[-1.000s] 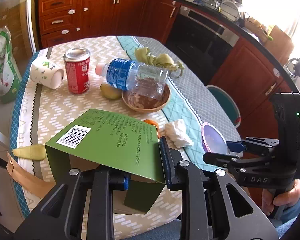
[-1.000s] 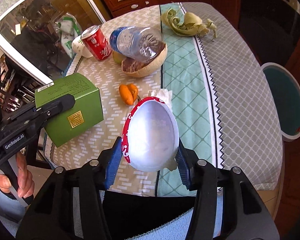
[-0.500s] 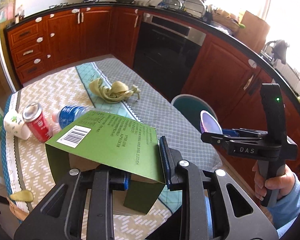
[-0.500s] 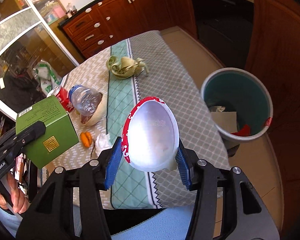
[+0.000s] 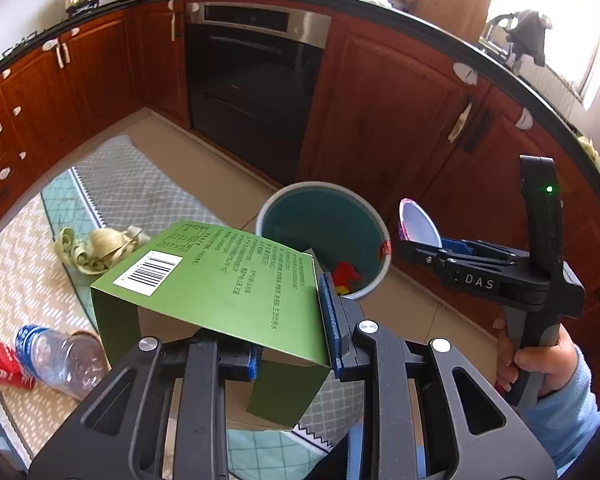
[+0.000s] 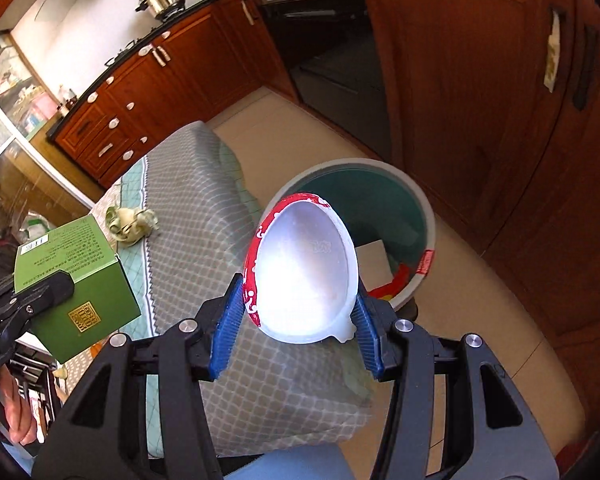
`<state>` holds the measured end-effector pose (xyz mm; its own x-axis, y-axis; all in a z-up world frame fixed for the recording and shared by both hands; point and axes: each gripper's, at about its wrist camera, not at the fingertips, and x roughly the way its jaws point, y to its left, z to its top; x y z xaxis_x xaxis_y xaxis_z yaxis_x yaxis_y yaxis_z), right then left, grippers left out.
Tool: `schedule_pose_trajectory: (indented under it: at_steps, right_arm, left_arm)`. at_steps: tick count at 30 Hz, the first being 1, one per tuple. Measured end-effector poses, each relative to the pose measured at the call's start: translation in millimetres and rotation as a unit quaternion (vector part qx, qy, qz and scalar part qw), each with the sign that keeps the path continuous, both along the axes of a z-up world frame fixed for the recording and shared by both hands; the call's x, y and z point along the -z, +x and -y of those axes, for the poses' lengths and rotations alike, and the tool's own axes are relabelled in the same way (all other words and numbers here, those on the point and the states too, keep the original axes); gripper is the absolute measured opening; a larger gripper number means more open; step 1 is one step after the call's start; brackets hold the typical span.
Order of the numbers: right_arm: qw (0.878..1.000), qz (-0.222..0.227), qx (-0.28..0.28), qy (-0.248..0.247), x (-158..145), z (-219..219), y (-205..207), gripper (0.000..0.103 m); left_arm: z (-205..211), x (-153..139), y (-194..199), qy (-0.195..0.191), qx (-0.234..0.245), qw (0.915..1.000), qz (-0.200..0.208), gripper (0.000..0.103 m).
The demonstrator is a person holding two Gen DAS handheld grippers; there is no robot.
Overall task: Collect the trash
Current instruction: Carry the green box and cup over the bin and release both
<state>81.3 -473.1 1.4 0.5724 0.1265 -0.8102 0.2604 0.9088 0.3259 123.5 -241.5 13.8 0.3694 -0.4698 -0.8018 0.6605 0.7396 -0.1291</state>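
My left gripper (image 5: 294,334) is shut on a green cardboard box (image 5: 220,280) and holds it over the table's edge, near the teal trash bin (image 5: 324,220) on the floor. My right gripper (image 6: 298,320) is shut on a white paper bowl with a red rim (image 6: 304,276), held above the table edge next to the bin (image 6: 384,204). The box also shows at the left of the right wrist view (image 6: 76,276). The right gripper with the bowl (image 5: 418,226) shows right of the bin in the left wrist view. The bin holds red and white scraps.
On the table (image 5: 148,196) lie pale green peels (image 5: 96,246), a plastic bottle (image 5: 60,356) and a red can (image 5: 0,366). Wooden cabinets (image 5: 384,112) and an oven (image 5: 256,80) stand behind the bin. Tiled floor (image 6: 480,280) surrounds the bin.
Both grippers have swung right from over the table toward the bin, each still holding its item. The bin is now close ahead in both views.
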Motion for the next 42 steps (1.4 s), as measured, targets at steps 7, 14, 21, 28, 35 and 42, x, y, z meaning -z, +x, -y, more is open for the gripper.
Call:
schedule_pose_trajectory:
  at_steps: [7,14,21,28,35,42]
  right_arm:
    - [0.999,-0.013,0.031,-0.002,13,47,14,0.049]
    - [0.998,-0.03,0.046,0.005,28,75,26,0.049]
    - [0.997,-0.051,0.052,0.006,44,91,37,0.049]
    - [0.997,-0.058,0.046,0.002,50,93,46,0.049]
    - [0.997,-0.065,0.037,0.001,58,84,54,0.049]
    - [0.996,-0.084,0.017,0.004,68,68,60,0.05]
  left_arm:
    - [72,28,16,0.02,0.039,0.9987,-0.025,0.026]
    - [131,70,41,0.048,0.06,0.995,-0.063,0.026]
    - [162,112,58,0.068,0.059,0.9899,-0.11,0.031]
    - [155,119,65,0.072,0.042,0.9914,-0.102,0.068]
    - [129,115,74,0.062,0.016,0.9917,-0.112,0.072]
    - [97,111,74,0.052,-0.003,0.9926,-0.11,0.081]
